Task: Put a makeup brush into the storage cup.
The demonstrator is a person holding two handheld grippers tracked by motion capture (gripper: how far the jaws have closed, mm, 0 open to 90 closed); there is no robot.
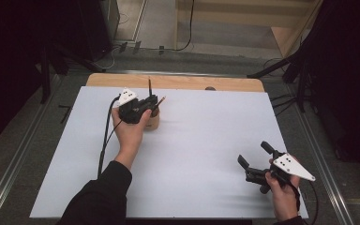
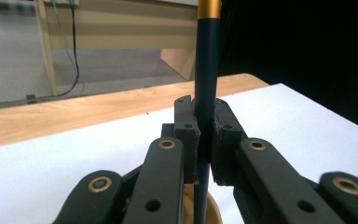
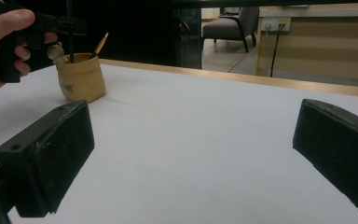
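My left gripper (image 1: 149,102) is shut on a dark blue pen (image 1: 149,86) and holds it upright over a small tan cup (image 1: 153,122) at the table's far left-centre. In the left gripper view the pen (image 2: 206,70), with a gold band near its top, is pinched between the left gripper's (image 2: 206,135) jaws, and the cup's rim (image 2: 214,213) lies just below. A pencil (image 1: 161,100) leans out of the cup. My right gripper (image 1: 253,153) rests open near the front right, nothing between its pads (image 3: 51,156). From there the cup (image 3: 81,79) and pencil (image 3: 101,43) stand far off to the left.
A white sheet (image 1: 192,154) covers the table, with a strip of bare wood (image 1: 183,82) along the far edge. A cable (image 1: 106,136) trails from my left gripper toward the front. Dark stands and floor cables surround the table.
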